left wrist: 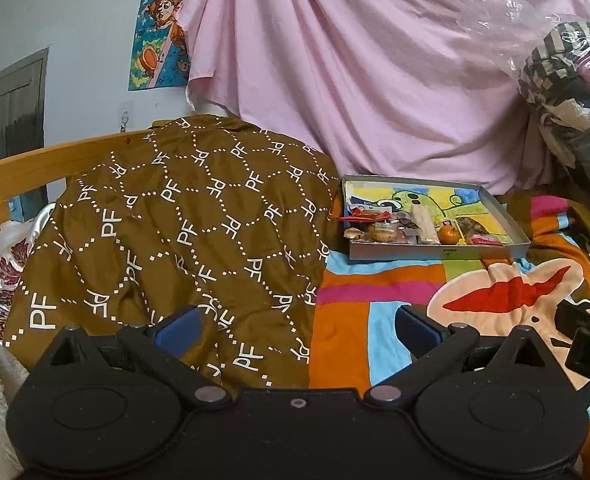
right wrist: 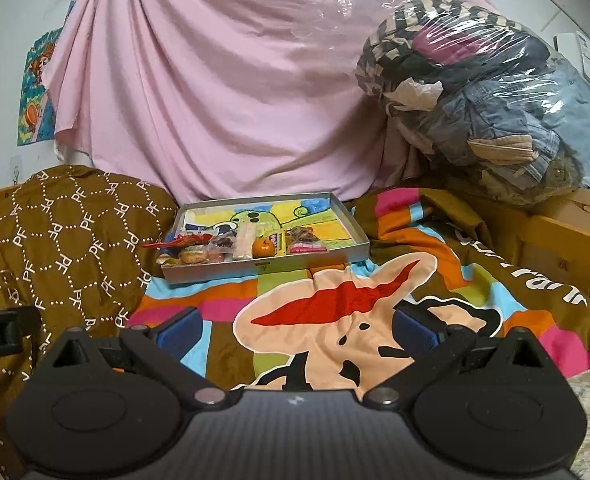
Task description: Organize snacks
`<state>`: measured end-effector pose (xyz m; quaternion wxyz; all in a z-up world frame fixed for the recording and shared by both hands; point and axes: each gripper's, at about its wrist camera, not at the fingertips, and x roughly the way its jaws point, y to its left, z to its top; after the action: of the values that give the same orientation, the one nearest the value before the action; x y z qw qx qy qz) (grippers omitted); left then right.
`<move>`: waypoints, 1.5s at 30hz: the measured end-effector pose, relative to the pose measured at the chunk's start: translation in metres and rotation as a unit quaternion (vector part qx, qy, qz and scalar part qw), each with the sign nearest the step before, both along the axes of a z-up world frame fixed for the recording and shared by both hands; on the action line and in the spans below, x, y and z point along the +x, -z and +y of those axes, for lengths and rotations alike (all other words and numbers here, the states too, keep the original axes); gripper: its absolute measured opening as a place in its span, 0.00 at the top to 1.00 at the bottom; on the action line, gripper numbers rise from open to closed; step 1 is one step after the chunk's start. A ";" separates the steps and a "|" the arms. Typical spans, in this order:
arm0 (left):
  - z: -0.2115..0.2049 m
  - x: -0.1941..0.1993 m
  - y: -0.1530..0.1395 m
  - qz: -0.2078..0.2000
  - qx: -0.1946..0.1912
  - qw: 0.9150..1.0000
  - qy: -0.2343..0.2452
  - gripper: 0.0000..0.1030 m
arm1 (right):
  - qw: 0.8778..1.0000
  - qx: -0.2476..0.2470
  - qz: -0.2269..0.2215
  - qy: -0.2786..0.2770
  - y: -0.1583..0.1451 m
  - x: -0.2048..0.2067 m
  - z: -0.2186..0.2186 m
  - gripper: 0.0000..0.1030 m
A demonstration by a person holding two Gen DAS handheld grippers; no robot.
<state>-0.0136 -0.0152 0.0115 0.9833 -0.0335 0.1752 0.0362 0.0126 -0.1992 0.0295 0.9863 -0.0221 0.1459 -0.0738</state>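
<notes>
A shallow grey box tray (left wrist: 511,224) (right wrist: 351,224) with a cartoon picture on its floor lies on the bed's colourful blanket (left wrist: 375,296) (right wrist: 335,300). Several wrapped snacks crowd its near edge: a small orange fruit (left wrist: 448,235) (right wrist: 263,247), a long pale packet (left wrist: 423,222) (right wrist: 244,242), a red wrapper (left wrist: 365,216) (right wrist: 175,242), a pink-and-red packet (right wrist: 307,245). My left gripper (left wrist: 297,326) is open, well short of the tray and to its left. My right gripper (right wrist: 297,328) is open too, hovering over the blanket in front of the tray. Neither holds anything.
A brown quilt with white PF print (left wrist: 167,232) (right wrist: 55,240) is bunched left of the tray. A pink sheet (left wrist: 355,60) hangs behind. A clear plastic bag of clothes (right wrist: 487,96) sits at back right. Wooden bed rails (left wrist: 35,164) (right wrist: 567,240) border both sides.
</notes>
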 end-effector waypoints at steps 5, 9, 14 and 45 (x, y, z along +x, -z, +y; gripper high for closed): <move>0.000 0.000 0.000 0.000 0.001 1.000 0.000 0.01 | 1.000 0.000 0.001 0.001 0.000 0.000 0.000 0.00; 0.000 0.000 0.000 0.000 0.001 1.000 0.000 0.01 | 1.000 0.003 0.002 0.000 0.001 0.000 -0.001 0.00; -0.001 0.000 0.000 0.001 0.002 1.000 -0.001 0.01 | 1.000 0.003 0.002 0.001 0.001 0.000 0.000 0.00; 0.000 0.000 0.001 0.001 0.002 1.000 0.000 0.01 | 1.000 0.005 0.005 0.001 0.004 0.001 -0.001 0.00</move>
<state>-0.0134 -0.0154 0.0108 0.9832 -0.0314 0.1758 0.0369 0.0139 -0.2005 0.0258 0.9856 -0.0175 0.1508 -0.0742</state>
